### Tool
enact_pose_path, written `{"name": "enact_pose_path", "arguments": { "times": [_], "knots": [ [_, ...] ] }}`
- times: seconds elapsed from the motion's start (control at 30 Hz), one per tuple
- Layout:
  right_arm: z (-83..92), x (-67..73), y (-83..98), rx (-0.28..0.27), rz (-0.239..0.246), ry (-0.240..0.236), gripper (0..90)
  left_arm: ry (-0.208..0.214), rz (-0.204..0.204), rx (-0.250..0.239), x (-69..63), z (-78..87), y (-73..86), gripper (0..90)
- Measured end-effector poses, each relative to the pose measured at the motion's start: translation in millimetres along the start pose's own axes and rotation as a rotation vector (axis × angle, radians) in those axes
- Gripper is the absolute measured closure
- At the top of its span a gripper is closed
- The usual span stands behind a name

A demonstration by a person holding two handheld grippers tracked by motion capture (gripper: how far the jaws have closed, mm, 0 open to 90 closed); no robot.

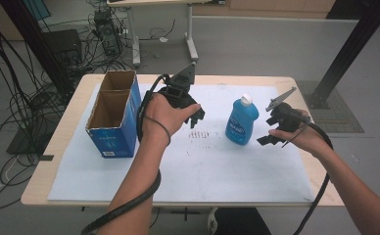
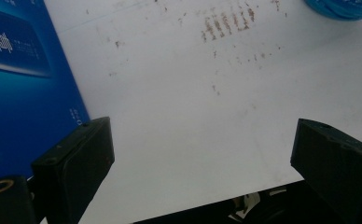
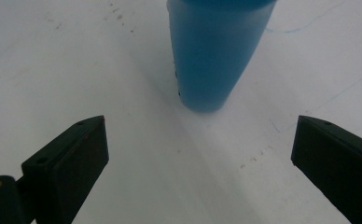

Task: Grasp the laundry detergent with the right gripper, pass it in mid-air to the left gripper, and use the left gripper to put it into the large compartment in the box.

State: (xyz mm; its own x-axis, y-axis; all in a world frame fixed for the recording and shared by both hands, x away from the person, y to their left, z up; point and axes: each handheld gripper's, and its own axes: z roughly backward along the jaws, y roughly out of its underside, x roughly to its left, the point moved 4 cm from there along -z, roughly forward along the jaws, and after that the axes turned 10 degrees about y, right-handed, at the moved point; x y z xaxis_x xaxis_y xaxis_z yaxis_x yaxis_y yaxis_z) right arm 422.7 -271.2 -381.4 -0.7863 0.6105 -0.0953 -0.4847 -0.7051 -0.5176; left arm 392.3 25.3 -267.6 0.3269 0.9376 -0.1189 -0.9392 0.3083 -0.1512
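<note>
Standing upright on the white sheet point(image 1: 178, 166) that covers the table point(image 1: 70, 127), a blue bottle point(image 1: 242, 122) with a white cap point(image 1: 247, 99) is seen between the two hands, just beside the right gripper point(image 1: 266, 140) and well apart from the open cardboard box point(image 1: 114, 115) at the left. The right gripper is held with its jaws spread wide and empty, and in the right gripper view the bottle point(image 3: 216, 51) is lined up between them, a little ahead. The left gripper point(image 1: 196, 116) is likewise held wide open with nothing in it, pointed down at bare sheet between box and bottle.

The bottle is judged to be thin plastic, smooth and somewhat slippery, likely to give a little under a squeeze; how full it is cannot be told through the coloured wall, so its weight is uncertain. A hold across the narrow sides of the body, about the label point(image 1: 238, 128), would probably be steadiest, since the base is small and a push high up could tip it.

The bottle's top is cut off in the right gripper view, the label text is too small to be read, and the box's inside is partly hidden by its own walls
</note>
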Motion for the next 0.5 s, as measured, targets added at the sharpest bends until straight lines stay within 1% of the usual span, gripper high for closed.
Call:
{"name": "enact_pose_path", "arguments": {
  "times": [0.07, 0.13, 0.23, 0.33, 0.4, 0.5],
  "knots": [
    [-5.7, 2.8, -1.0, -0.031, -0.004, 0.002, 3.6, 0.0, 0.002, 0.0, 0.3, -0.3, 0.1, 6.5],
    [-11.8, 4.8, -1.8, -0.053, -0.013, 0.015, 3.3, 0.0, 0.002, -0.002, 0.6, -0.7, 0.0, 6.5],
    [-20.0, 7.0, -3.4, -0.096, -0.038, 0.021, 3.4, 0.0, 0.004, -0.003, 1.4, -1.3, 0.3, 6.5],
    [-25.2, 8.8, -5.6, -0.137, -0.051, 0.042, 3.1, 0.0, 0.008, -0.003, 2.9, -1.9, 0.8, 6.5],
    [-28.1, 9.6, -7.3, -0.174, -0.059, 0.048, 2.9, -0.001, 0.011, -0.002, 3.9, -2.8, 1.1, 6.5],
    [-32.0, 10.6, -9.4, -0.23, -0.088, 0.064, 2.7, -0.001, 0.011, 0.002, 4.5, -3.7, 1.5, 6.5]
  ]
}}
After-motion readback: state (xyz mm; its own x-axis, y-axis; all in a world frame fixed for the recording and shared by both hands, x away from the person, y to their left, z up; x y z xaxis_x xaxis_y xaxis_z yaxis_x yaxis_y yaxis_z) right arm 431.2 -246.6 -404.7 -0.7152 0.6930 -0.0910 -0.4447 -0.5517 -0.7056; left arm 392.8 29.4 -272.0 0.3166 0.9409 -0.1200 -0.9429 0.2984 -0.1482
